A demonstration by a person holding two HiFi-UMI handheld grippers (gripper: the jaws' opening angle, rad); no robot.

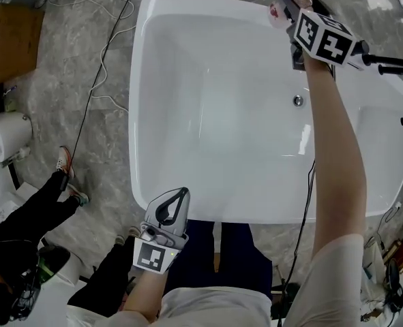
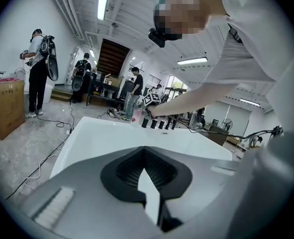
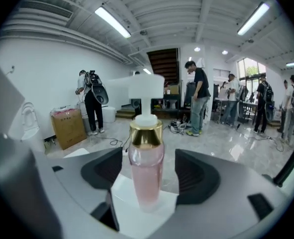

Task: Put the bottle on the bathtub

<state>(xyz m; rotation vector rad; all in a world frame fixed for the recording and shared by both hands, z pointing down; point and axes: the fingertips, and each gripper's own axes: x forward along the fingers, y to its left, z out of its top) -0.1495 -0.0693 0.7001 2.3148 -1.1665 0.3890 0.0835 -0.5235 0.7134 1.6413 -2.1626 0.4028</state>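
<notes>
In the head view, the glossy white moulded bathtub [image 1: 208, 114] sits on a grey veined stone floor [image 1: 85, 80]. The right gripper [image 1: 290, 9] reaches to the far right corner of the tub, where the clear pink pump bottle [image 1: 277, 10] shows at the rim. The left gripper [image 1: 179, 197] hangs idle over the near rim. In the left gripper view, the left gripper [image 2: 146, 156] has its ribbed black jaws clenched together on nothing. The bathtub [image 2: 112, 138] runs away beyond them, with the bottle [image 2: 135, 116] small at the far end. In the right gripper view, the right gripper [image 3: 147, 166] has its jaws released. They stand wide on either side of the bottle [image 3: 146, 176], with a gap showing on both sides. The bottle is upright on the smooth white bathtub [image 3: 137, 220] rim. It looks set down, so what seems left is a clean retreat. The bottle is a tall, narrow cylinder of clear plastic or glass, and its shiny gold collar [image 3: 146, 132] and broad white pump head [image 3: 146, 87] put weight up high. On a slick enamel-like ledge it would probably tip or slide at a light knock. The jaws are best kept fully spread and drawn straight back along their own line, level and without twisting, until the pads are past the bottle.
</notes>
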